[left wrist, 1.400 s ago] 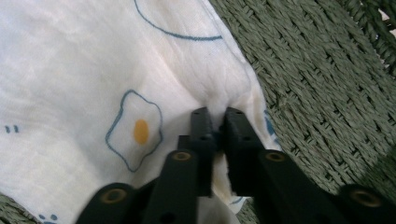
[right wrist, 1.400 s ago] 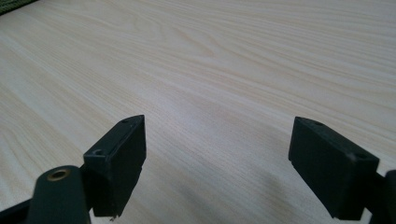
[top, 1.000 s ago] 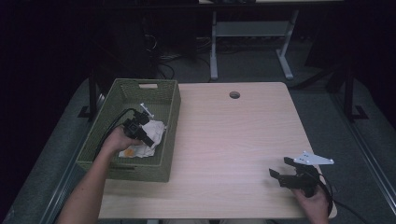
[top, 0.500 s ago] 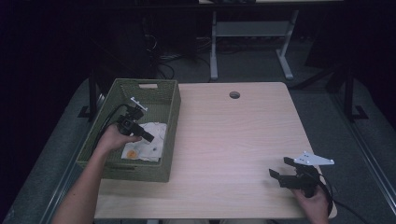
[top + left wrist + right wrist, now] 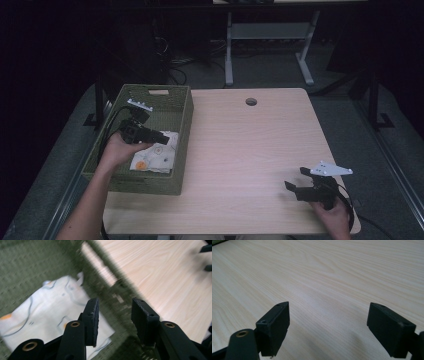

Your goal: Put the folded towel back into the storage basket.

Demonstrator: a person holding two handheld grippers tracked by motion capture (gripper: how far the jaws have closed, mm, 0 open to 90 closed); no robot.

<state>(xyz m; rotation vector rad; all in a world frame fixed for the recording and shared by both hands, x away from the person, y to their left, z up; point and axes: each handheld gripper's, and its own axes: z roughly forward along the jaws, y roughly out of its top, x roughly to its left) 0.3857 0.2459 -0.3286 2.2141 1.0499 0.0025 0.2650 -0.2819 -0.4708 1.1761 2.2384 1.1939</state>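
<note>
While the white printed cloth (image 5: 152,156) is lying flat on the floor of the green woven basket (image 5: 182,125), the left gripper (image 5: 159,135) is hovering above it with nothing between its jaws. Its jaws have just been opening; in the left gripper view they are standing partly apart over the near edge of the cloth (image 5: 47,315) and the basket wall (image 5: 110,290), with the pads (image 5: 93,320) touching nothing. The hand (image 5: 117,150) carrying it is reaching in over the basket's left rim.

Judging from this, the placing step is looking complete: the cloth is sitting inside the basket, toward its near right corner, folded or at least flattened, with its orange and grey print facing up. Nothing of it is hanging over the rim as far as the high view shows.

The right gripper (image 5: 295,186) is resting well away from the basket, near the table's (image 5: 250,150) front right corner, held low by the other hand (image 5: 331,217). Its jaws are standing wide open over bare wood (image 5: 324,290), gripping nothing.

What is left seems small: the left gripper is probably needing only to clear the basket and come back over the table. No other loose item is lying on the tabletop beside the basket, so no further thing appears to be waiting for packing. Whether the cloth is neatly squared inside the basket I cannot tell, since the left gripper is covering part of it.
</note>
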